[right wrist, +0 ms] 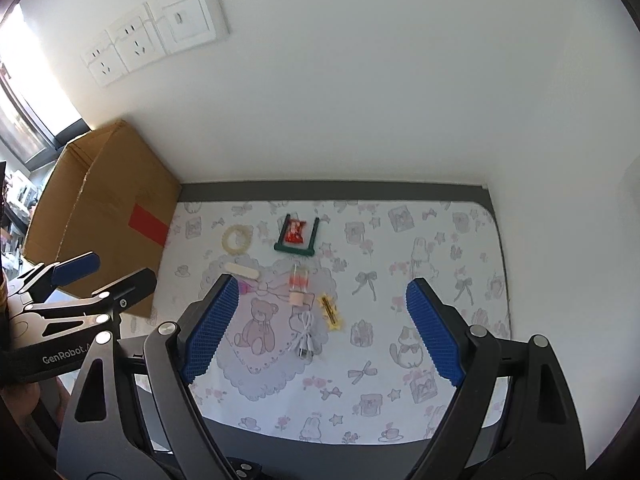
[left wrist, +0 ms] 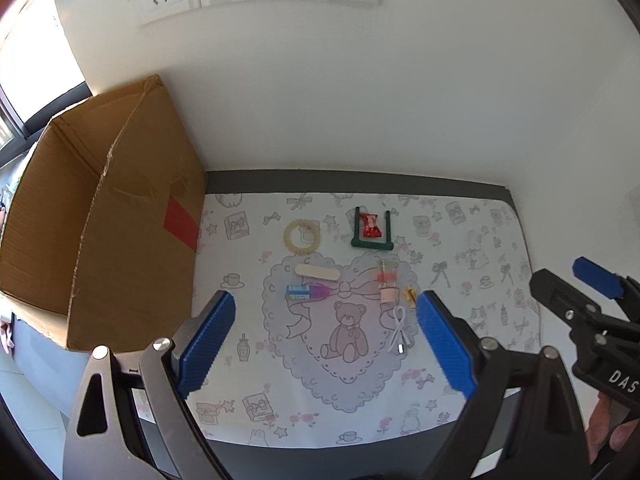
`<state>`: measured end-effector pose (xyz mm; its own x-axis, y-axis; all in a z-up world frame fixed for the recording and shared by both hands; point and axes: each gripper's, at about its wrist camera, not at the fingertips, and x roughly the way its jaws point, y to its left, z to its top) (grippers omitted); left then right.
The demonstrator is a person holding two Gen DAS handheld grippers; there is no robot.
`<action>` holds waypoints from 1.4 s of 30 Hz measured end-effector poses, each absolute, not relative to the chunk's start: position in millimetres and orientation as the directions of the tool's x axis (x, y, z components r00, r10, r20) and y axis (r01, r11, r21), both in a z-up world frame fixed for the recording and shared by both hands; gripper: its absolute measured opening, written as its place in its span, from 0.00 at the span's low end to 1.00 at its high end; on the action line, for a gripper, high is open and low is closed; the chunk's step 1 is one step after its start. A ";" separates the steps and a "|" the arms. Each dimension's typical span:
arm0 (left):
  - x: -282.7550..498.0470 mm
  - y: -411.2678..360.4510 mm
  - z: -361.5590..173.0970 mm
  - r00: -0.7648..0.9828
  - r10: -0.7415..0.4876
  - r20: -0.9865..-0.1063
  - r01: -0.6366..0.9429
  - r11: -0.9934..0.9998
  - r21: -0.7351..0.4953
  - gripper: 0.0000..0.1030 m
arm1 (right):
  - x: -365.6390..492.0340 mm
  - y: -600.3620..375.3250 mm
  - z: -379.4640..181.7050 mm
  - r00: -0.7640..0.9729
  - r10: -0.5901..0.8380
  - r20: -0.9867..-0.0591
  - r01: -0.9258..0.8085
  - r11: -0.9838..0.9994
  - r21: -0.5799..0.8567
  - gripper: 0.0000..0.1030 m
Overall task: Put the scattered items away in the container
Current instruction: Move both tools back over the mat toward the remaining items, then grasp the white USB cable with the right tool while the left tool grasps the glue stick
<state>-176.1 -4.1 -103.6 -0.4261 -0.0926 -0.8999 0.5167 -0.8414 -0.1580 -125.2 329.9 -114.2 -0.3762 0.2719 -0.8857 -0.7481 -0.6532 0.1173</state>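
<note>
An open cardboard box stands at the table's left; it also shows in the right wrist view. Scattered on the patterned mat: a yellow ring, a green frame with a red packet in it, a wooden stick, a blue-pink tube, a small clear bottle, a yellow wrapper, a white cable. My left gripper is open and empty above the mat's front. My right gripper is open and empty, to the right of the left one.
A white wall with sockets stands behind the table. The mat covers most of a dark table. A window is at the far left.
</note>
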 end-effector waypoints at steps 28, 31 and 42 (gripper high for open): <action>-214.9 -22.9 -225.4 -0.263 0.030 -0.964 0.511 -0.843 -0.166 0.89 | -126.7 359.6 -225.8 -0.233 0.120 -0.965 -0.764 -0.636 0.105 0.82; -219.0 -25.7 -237.6 -0.246 0.036 -0.969 0.509 -0.846 -0.161 0.88 | -128.1 360.0 -236.5 -0.218 0.106 -0.970 -0.757 -0.646 0.099 0.80; -235.3 -32.0 -268.4 -0.195 0.086 -0.977 0.505 -0.846 -0.175 0.84 | -143.9 365.8 -282.4 -0.162 0.014 -0.987 -0.742 -0.661 0.113 0.61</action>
<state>-235.3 -32.0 -268.4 -0.1949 0.0857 -0.9771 0.5045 -0.8455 -0.1748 -143.9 365.8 -282.4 -0.1624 0.0143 -0.9866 -0.7421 -0.6607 0.1126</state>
